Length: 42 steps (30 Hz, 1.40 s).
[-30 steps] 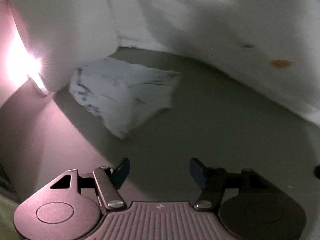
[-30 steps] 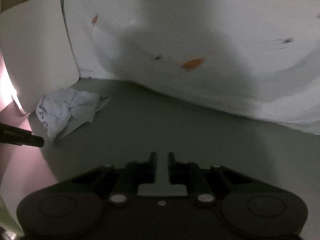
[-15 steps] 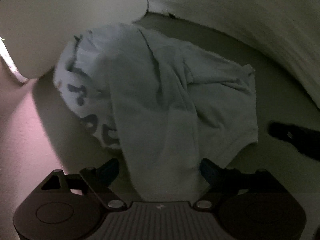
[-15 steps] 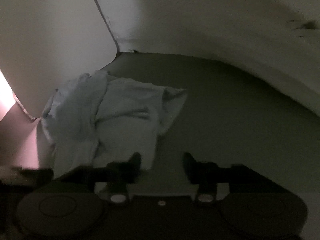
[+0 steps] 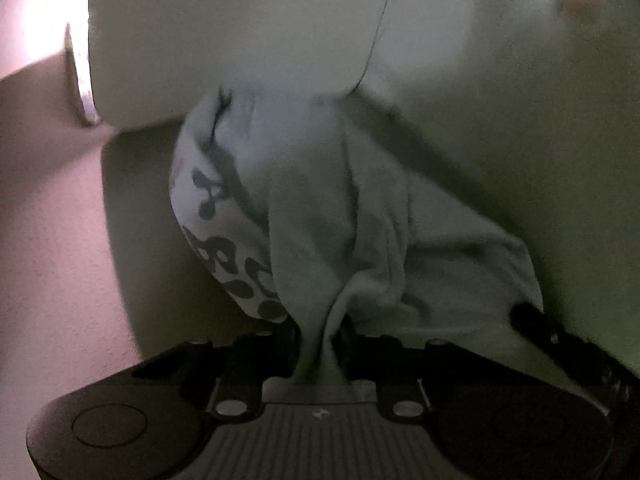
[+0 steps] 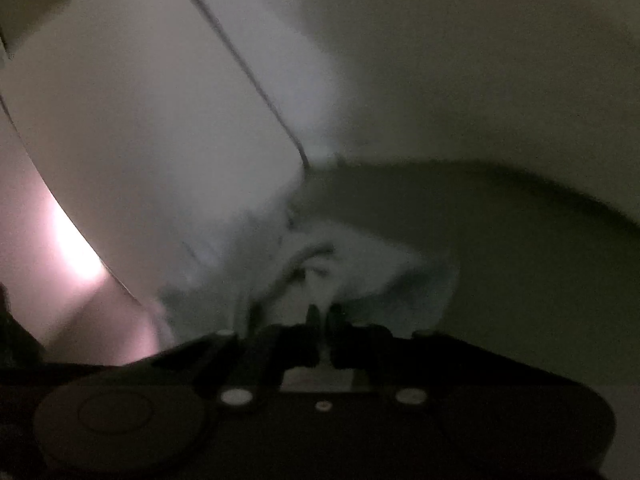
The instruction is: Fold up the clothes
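Note:
A crumpled pale garment (image 5: 340, 216) with a dark printed pattern on its left side lies in a dim corner between white walls. My left gripper (image 5: 320, 344) is shut on a bunched fold of its near edge. In the right wrist view the same pale garment (image 6: 360, 268) looks blurred, and my right gripper (image 6: 324, 320) is shut on its near edge. The right gripper's dark finger (image 5: 536, 324) shows at the garment's right edge in the left wrist view.
White panels (image 5: 240, 32) close the corner behind the cloth, with a seam between them. A grey-green floor (image 6: 500, 232) spreads to the right. A pinkish lit surface (image 5: 48, 208) lies to the left, with a bright glare (image 6: 76, 256) at the panel's foot.
Both grippers moved in on the garment and closed: the left was open over the cloth, now pinches a fold; the right was open at its edge, now is shut on it.

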Tool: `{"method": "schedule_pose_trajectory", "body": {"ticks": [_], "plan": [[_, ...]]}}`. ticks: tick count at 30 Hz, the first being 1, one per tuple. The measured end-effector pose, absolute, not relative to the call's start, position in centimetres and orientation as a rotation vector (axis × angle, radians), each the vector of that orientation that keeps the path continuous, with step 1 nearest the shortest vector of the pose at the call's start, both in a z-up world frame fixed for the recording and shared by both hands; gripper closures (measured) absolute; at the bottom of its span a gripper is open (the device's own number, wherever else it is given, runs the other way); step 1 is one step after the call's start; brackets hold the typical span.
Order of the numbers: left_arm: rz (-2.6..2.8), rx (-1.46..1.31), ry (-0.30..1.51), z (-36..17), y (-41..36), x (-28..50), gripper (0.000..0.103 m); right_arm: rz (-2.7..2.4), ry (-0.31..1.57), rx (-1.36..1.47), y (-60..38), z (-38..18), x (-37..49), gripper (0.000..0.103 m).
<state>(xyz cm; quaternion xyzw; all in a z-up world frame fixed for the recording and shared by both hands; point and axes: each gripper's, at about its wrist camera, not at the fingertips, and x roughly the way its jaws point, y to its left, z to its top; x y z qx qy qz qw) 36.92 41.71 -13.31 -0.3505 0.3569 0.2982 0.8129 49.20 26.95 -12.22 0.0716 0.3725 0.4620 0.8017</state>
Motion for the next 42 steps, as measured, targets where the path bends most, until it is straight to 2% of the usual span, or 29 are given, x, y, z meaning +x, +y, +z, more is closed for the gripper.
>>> {"method": "schedule_pose_trajectory", "body": {"ticks": [6,11,16,20,24,28,33,36,38,39,41,42], "plan": [[0.422,-0.794,0.413,1.6,36.5,32.6,0.084,1.056,0.456,0.347,16.8,2.2,44.9,0.100],[0.148,-0.810,0.244,9.6,28.8,31.0,0.085,1.019,0.177,0.457,4.3,11.3,38.3,0.100],[-0.108,-0.764,0.199,14.8,18.9,33.9,0.086,0.819,-0.058,0.436,-9.4,17.0,30.9,0.100],[-0.371,-0.816,0.239,18.0,9.7,38.0,0.086,0.601,-0.211,0.347,-19.3,21.2,24.4,0.100],[-0.638,-0.857,0.269,21.1,1.2,40.0,0.086,0.431,-0.362,0.190,-23.6,24.7,16.7,0.100],[-0.819,-0.875,0.310,22.0,-2.8,41.4,0.086,0.341,-0.489,0.029,-24.4,27.0,10.6,0.100],[-0.824,-0.901,0.467,19.4,-2.1,43.6,0.086,0.370,-0.431,0.045,-21.1,25.7,10.3,0.100],[-0.761,-0.892,0.567,16.5,1.6,45.9,0.086,0.449,-0.299,0.125,-17.5,22.9,12.9,0.100],[-0.675,-0.842,0.661,13.8,5.3,47.5,0.082,0.503,-0.188,0.182,-14.2,20.3,15.2,0.099],[-0.608,-0.786,0.721,12.2,7.4,48.3,0.077,0.539,-0.100,0.179,-12.3,18.6,16.0,0.098],[-0.397,-0.630,0.855,8.4,11.9,48.9,0.071,0.610,0.078,0.173,-8.4,15.1,17.6,0.084],[-0.257,-0.553,0.889,6.8,13.8,48.4,0.068,0.644,0.168,0.169,-6.5,13.4,18.4,0.068]]}}
